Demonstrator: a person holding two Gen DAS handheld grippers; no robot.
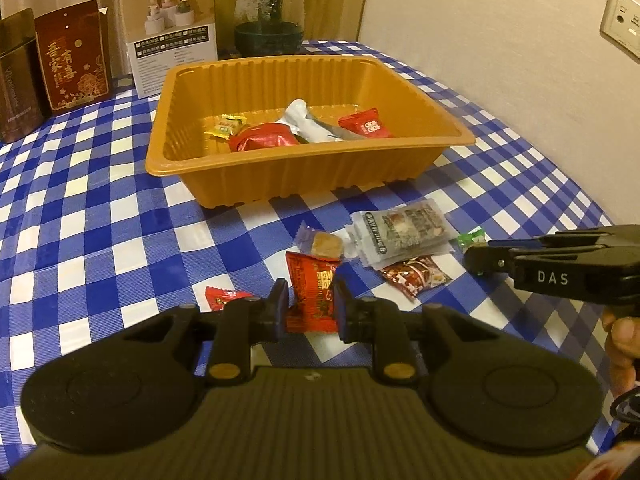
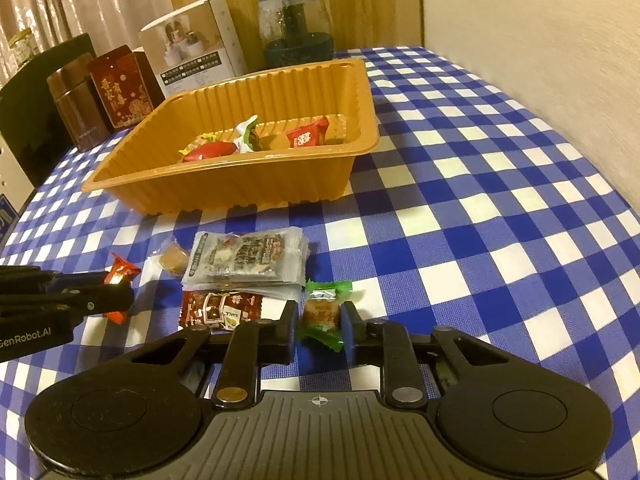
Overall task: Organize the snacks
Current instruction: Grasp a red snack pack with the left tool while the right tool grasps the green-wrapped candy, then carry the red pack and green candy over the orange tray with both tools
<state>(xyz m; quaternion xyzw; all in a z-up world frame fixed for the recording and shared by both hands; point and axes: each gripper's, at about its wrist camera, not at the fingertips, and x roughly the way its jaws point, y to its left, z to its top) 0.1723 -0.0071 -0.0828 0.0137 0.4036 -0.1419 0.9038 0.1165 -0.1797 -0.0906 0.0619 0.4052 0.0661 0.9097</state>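
An orange plastic tray (image 1: 280, 176) (image 2: 224, 196) on the checked table holds several wrapped snacks. My left gripper (image 1: 310, 304) is shut on a red snack packet (image 1: 314, 280), also seen from the right wrist view (image 2: 120, 274). My right gripper (image 2: 320, 322) is shut on a green-wrapped candy (image 2: 322, 312), whose end shows in the left view (image 1: 472, 236). Loose on the cloth lie a stack of clear grey packets (image 1: 400, 232) (image 2: 244, 260), a dark red packet (image 1: 416, 276) (image 2: 218, 308), a brown candy (image 1: 326, 244) (image 2: 174, 260) and a small red candy (image 1: 224, 298).
At the table's back stand a dark tin (image 1: 18, 80), a red box (image 1: 74, 60), a white carton (image 1: 172, 36) and a glass jar (image 1: 270, 16). A wall (image 1: 500, 60) with sockets runs along the right side.
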